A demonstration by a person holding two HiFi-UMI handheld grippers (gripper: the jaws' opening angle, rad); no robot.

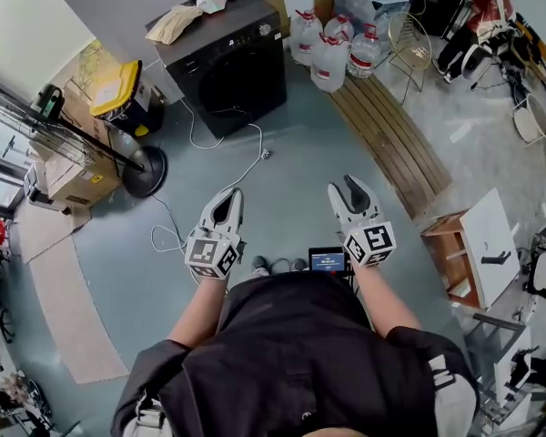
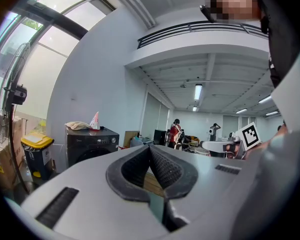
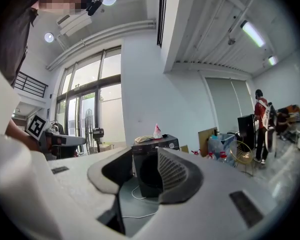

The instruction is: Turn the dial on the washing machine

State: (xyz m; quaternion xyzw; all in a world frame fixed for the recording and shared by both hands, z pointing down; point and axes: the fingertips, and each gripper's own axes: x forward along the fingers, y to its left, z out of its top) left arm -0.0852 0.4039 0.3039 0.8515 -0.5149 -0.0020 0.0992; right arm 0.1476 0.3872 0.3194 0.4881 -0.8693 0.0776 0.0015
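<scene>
The dark grey washing machine (image 1: 223, 57) stands against the far wall, well ahead of both grippers. Its small round dial (image 1: 266, 30) sits at the right end of the control strip. The left gripper view shows the machine (image 2: 90, 146) and its dial (image 2: 114, 139) far off at the left. My left gripper (image 1: 229, 194) (image 2: 150, 149) is shut, tips together, nothing in it. My right gripper (image 1: 346, 185) (image 3: 140, 159) is open and empty. The machine (image 3: 147, 171) and its dial (image 3: 171, 145) show in the distance through and above the gap.
A cloth (image 1: 175, 21) and a pink packet lie on the washer's top. A yellow-lidded bin (image 1: 118, 85) and a standing fan (image 1: 146, 167) are on the left. Water jugs (image 1: 332, 53) and a slatted wooden board (image 1: 391, 139) are on the right. A white cable (image 1: 209, 180) trails across the floor.
</scene>
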